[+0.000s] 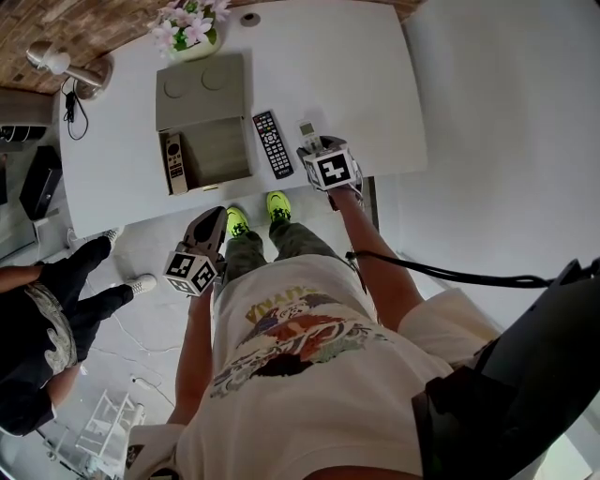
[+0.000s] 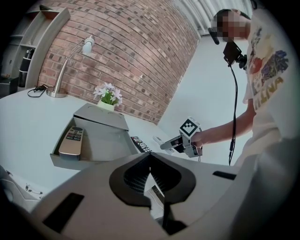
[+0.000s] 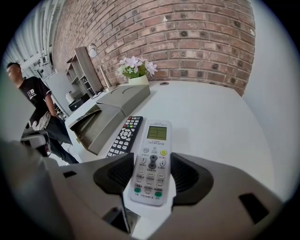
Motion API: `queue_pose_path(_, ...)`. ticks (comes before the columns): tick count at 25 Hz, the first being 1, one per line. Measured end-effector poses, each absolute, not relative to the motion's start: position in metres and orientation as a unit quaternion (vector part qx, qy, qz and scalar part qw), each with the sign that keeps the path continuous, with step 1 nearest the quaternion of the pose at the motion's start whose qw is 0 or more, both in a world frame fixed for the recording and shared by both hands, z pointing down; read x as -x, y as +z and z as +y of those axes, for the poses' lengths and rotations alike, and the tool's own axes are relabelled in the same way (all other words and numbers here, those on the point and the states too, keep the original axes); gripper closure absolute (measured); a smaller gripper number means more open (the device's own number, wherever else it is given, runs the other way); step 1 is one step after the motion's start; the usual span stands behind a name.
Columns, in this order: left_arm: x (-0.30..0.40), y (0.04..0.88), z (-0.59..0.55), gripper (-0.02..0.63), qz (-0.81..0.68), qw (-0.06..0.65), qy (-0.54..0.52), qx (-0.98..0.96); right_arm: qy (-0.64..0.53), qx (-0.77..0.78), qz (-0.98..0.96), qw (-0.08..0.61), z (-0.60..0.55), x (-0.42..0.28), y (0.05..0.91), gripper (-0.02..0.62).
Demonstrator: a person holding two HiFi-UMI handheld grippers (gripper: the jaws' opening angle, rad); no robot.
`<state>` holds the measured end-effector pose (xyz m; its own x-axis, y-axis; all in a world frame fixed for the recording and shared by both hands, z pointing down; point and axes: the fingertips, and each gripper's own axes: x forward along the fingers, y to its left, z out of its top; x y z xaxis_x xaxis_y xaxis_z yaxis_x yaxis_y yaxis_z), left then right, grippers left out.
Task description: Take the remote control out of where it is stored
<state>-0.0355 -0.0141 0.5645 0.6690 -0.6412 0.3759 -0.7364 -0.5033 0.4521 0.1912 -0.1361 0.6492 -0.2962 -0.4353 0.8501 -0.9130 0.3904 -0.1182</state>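
Observation:
A grey storage box (image 1: 202,94) stands on the white table (image 1: 375,84) with its drawer (image 1: 217,150) pulled open toward me. A beige remote (image 1: 174,161) lies along the drawer's left side, also visible in the left gripper view as the beige remote (image 2: 71,141). A black remote (image 1: 272,142) lies on the table right of the drawer. My right gripper (image 1: 319,148) is shut on a white remote (image 3: 151,161) with a small screen, just above the table's front edge. My left gripper (image 1: 211,223) hangs off the table, below its front edge, with its jaws together and nothing in them.
A flower pot (image 1: 192,28) sits behind the box and a desk lamp (image 1: 70,66) with a cable at the table's far left. A person in black (image 1: 47,309) stands at the left. A white wall (image 1: 506,141) runs along the right.

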Motion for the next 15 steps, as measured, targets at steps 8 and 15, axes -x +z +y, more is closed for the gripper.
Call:
queue_pose_path(8,0.04,0.57,-0.016,0.6,-0.404,0.301,0.082,-0.86,0.314,-0.451,-0.739,0.389,-0.141,-0.192,0.659,0.344)
queue_pose_path(15,0.048,0.572,-0.016,0.6,-0.416,0.302,0.083,-0.854,0.315,-0.45,-0.737,0.394,-0.145,-0.191,0.669,0.344)
